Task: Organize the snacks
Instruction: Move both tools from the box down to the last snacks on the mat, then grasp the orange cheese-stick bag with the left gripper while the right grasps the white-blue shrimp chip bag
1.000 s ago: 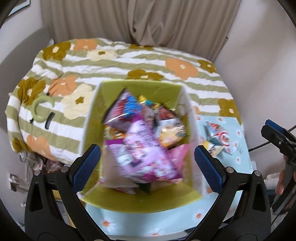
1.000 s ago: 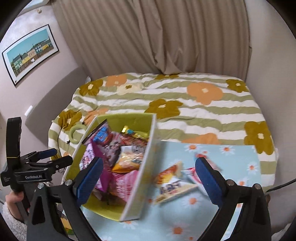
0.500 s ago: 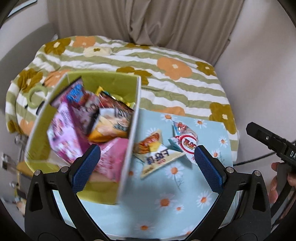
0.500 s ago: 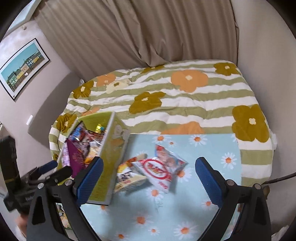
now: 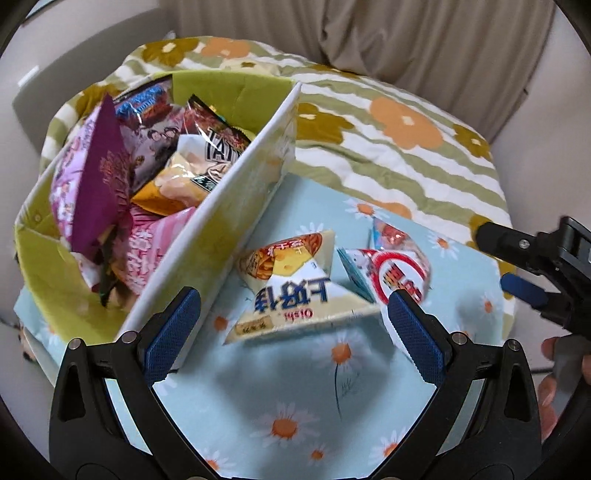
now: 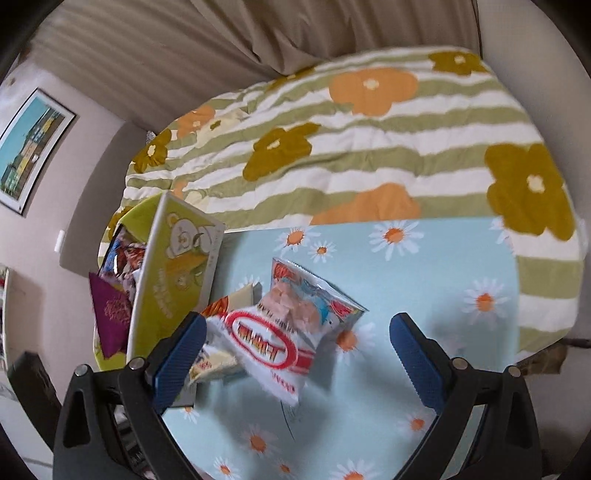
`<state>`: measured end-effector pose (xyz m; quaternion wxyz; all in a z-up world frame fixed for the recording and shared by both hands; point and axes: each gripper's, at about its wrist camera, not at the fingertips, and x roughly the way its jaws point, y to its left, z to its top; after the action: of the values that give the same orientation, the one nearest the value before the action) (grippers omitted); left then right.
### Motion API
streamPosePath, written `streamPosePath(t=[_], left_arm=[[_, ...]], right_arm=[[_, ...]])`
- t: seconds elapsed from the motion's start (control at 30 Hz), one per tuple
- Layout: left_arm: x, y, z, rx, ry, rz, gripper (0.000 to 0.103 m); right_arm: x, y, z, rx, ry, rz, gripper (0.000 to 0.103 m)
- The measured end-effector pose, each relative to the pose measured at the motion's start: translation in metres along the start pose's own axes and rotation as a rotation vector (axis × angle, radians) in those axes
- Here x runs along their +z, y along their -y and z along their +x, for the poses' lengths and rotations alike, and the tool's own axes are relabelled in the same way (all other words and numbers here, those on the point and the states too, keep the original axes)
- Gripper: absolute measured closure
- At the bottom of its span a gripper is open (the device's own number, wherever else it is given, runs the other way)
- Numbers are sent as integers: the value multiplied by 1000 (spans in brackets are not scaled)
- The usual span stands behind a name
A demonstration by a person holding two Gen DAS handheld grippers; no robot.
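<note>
A green box [image 5: 207,243] full of snack bags stands at the left of a daisy-print cloth [image 5: 295,406]; it also shows in the right wrist view [image 6: 173,291]. Two loose bags lie right of it: a white and yellow chip bag [image 5: 291,291] and a white bag with a red oval [image 5: 399,269], the latter also in the right wrist view [image 6: 280,339]. My left gripper [image 5: 293,332] is open and empty, just above the chip bag. My right gripper [image 6: 297,354] is open and empty over the red-oval bag; it shows at the right edge of the left wrist view [image 5: 535,269].
A bed with a green-striped flowered blanket [image 6: 369,147] lies behind the cloth. Curtains [image 6: 258,33] hang at the back. A framed picture [image 6: 29,147] is on the left wall. The cloth's right part [image 6: 443,266] holds no bags.
Both grippers have swung from over the box to the right and come down closer to the two loose bags. Both stay open.
</note>
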<state>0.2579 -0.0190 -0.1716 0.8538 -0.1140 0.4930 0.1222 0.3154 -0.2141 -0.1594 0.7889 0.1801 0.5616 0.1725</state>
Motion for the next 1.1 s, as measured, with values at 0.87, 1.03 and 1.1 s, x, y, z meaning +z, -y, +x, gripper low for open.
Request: streamPosePath(t=[0.87,1.03,1.1], left_arm=[[-17,24,51,125,-95,186,2],[-13,28,57,140,-98,257,2],[-12,32,63,146,-109,301,2]], right_arm=[[-28,25,98,-172,-279,-98,7],[-34,31,89,-172,-273,-145,24],[-34,32,88,-168,-268,-145,29]])
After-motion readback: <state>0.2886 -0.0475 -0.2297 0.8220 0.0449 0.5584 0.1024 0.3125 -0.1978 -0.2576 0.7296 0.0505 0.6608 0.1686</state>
